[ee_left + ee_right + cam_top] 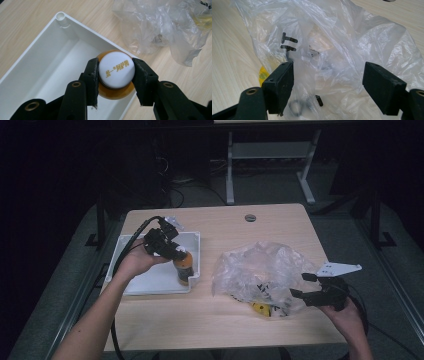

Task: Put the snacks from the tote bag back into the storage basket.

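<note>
White plastic is what I see under my left gripper: a shallow tray sitting on the wooden table at about nine o'clock from the table's middle. Inside it, near the corner at roughly four o'clock, stands an orange bottle with a white cap that carries gold lettering. In the left gripper view I look straight down on that cap, and the two black jaws are clamped on it from either side, at nine and three o'clock, pads pressed against its rim. The bottle is upright, close to the tray's right-hand wall.

My right gripper sits at about four o'clock from the table's middle, held level and pointing toward nine o'clock at a crumpled clear plastic bag. Its jaws stand wide apart, with folds of the bag between them; I cannot tell whether a pad touches the film. Through the bag I make out black printed marks and something yellow at its six o'clock edge, resting on the table. A small round grey disc is set in the tabletop at twelve o'clock.
</note>
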The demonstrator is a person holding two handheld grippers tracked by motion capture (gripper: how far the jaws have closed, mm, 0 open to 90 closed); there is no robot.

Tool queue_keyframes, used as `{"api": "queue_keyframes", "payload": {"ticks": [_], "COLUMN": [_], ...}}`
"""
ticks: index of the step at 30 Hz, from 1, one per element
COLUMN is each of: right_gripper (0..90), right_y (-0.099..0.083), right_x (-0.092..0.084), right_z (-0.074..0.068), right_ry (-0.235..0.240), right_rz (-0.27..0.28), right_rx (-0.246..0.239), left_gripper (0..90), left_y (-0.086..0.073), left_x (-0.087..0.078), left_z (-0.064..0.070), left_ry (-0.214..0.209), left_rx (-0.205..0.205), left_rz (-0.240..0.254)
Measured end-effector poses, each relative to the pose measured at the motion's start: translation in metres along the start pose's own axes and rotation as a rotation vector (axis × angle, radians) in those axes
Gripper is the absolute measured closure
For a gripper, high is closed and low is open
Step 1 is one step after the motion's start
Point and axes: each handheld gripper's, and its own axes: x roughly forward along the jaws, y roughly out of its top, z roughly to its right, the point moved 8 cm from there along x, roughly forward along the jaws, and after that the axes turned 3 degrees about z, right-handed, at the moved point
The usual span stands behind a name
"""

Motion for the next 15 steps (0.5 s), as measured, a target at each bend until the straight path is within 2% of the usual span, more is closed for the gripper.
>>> {"api": "queue_keyframes", "payload": {"ticks": [15], "right_gripper": [24.7], "right_y": [-0.0031], "right_x": [-0.0001], "right_z": [0.0], "right_ry": [0.007], "right_rz": [-0.003], "right_rx": [0.012], "left_gripper": [58.8], "left_y": [-0.0014], "left_x": [0.0012], "left_z": [-0.0018], "left_ry": [-0.008], "left_rx": [-0.007], "left_rz": [0.017]}}
